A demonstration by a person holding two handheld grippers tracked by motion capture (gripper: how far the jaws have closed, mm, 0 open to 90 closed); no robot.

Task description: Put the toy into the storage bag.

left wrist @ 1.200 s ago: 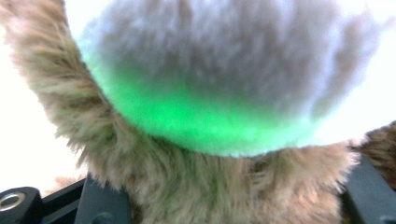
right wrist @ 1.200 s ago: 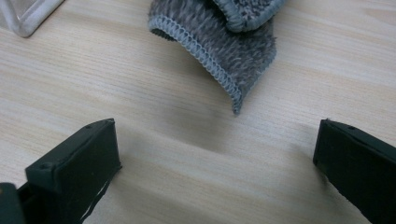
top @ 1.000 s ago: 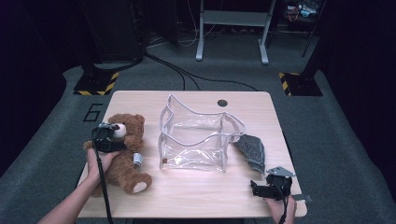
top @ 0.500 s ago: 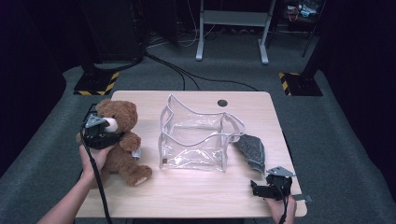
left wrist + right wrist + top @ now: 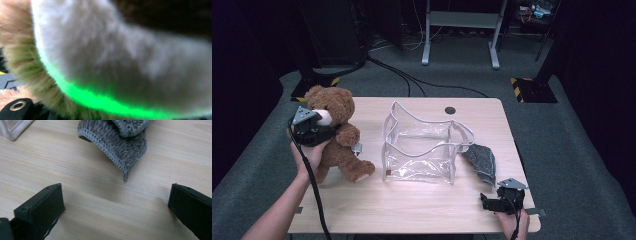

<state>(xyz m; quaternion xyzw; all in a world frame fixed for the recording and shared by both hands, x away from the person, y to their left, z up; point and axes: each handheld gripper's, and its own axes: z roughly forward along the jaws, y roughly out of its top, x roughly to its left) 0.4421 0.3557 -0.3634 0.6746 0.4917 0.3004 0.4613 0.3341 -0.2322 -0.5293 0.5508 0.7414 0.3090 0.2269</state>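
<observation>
The left claw (image 5: 314, 131) grips a brown teddy bear (image 5: 337, 137) at its neck, propped upright at the bench's (image 5: 412, 205) left edge. The right claw (image 5: 115, 207) rests released beside a grey cloth (image 5: 120, 142).

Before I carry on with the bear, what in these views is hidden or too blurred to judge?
- Left tongs: high view, tips buried in the teddy bear; the exact contact is hidden.
- Left gripper view: fur too close, all blur.
- Grey cloth: right gripper view, top edge cuts it off.
- Clear bag: contents unclear through reflections.
</observation>
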